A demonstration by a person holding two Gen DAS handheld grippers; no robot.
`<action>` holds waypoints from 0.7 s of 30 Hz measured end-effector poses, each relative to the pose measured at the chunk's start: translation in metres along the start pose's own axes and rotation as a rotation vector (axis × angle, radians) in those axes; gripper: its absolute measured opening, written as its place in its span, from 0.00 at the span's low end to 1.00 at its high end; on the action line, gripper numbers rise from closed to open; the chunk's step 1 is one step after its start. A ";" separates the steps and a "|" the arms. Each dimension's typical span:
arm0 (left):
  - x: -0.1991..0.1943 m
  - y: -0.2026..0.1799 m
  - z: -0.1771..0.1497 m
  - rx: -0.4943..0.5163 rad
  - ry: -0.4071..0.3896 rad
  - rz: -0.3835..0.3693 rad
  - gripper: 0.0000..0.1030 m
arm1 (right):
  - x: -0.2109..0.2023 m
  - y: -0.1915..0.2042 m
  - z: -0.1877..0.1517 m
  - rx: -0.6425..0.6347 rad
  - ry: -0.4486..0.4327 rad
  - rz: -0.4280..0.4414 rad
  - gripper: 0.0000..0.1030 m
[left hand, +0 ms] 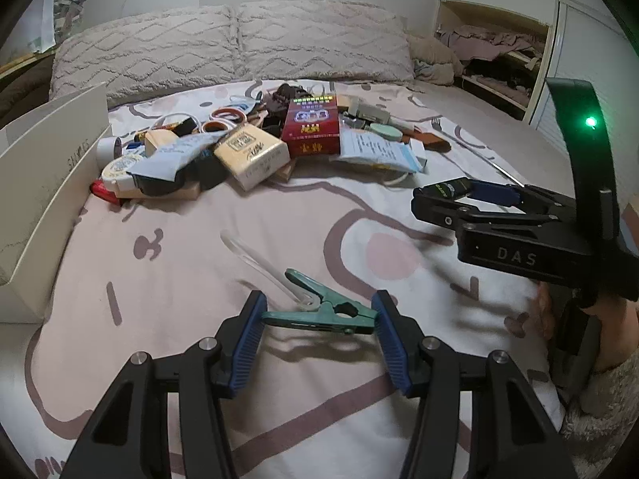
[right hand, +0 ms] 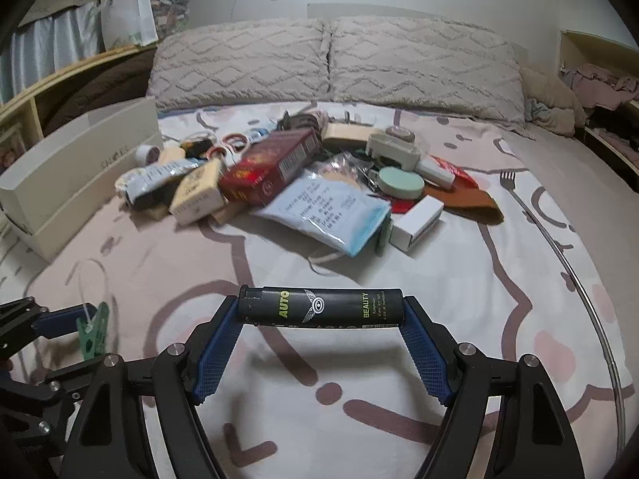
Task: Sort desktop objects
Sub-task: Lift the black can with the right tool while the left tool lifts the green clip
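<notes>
While both hands hover over the bed (left hand: 191, 239), the white box (left hand: 44, 183) at the far left serves as the landmark, and I judge it the likely bin for sorted things. Nearest to it is the left gripper (left hand: 317, 319), whose fingers (left hand: 247, 339) are closed on a green clothespin (left hand: 319, 311). The clip lies crosswise between the pads, its long axis running finger to finger, with a clear plastic loop (left hand: 255, 259) trailing from it toward the pile. From this clip the box lies up and to the left, with open bedsheet between.

Further from the box, to the right, the right gripper (right hand: 321, 319) grips a black cylinder (right hand: 319, 305) printed with "AUTO" and "BEAUTY". It too sits crosswise, held end to end by the blue pads, so its long axis spans the wide gap between the fingers (right hand: 217, 343). What the cylinder actually is I cannot quite tell; a lighter or a small tube, perhaps.

Beyond both grippers, and to the right of the box, the pile of clutter (left hand: 263, 139) stays unsorted in front of the pillows (left hand: 239, 44). Since the left hand is nearer the box, its clip looks the easier drop; the right hand would have to cross over the left to reach it.
</notes>
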State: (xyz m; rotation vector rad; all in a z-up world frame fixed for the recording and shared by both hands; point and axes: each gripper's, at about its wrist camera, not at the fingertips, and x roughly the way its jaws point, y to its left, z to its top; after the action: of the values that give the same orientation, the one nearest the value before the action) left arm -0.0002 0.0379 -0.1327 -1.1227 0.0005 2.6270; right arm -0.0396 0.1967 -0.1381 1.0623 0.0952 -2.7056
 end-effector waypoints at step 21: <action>-0.040 0.016 0.048 -0.031 -0.102 0.040 0.53 | -0.043 0.017 0.020 0.002 -0.061 0.047 0.77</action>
State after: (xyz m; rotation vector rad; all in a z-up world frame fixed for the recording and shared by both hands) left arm -0.0120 0.0178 -0.0724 -1.0072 -0.0387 2.7252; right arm -0.0184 0.1850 -0.0936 0.9690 0.0560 -2.6934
